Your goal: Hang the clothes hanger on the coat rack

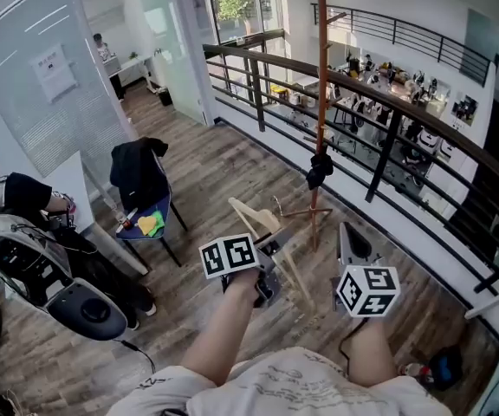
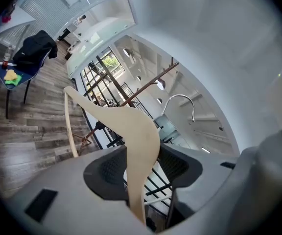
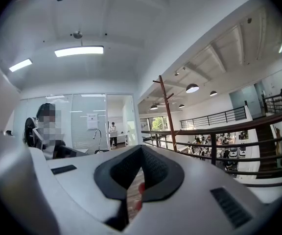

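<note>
The left gripper grasps the hanger, with the rack just beyond. The right gripper is clenched, empty.

I see grey wood-plank floor, dark metal railing over lower workshop, frosted glass partition, blue chair with black jacket, lit ceiling panels.

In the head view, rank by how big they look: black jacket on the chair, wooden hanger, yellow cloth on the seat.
Largest: black jacket or wooden hanger, unsure, the hanger is nearer the camera.
Smallest: yellow cloth.
</note>
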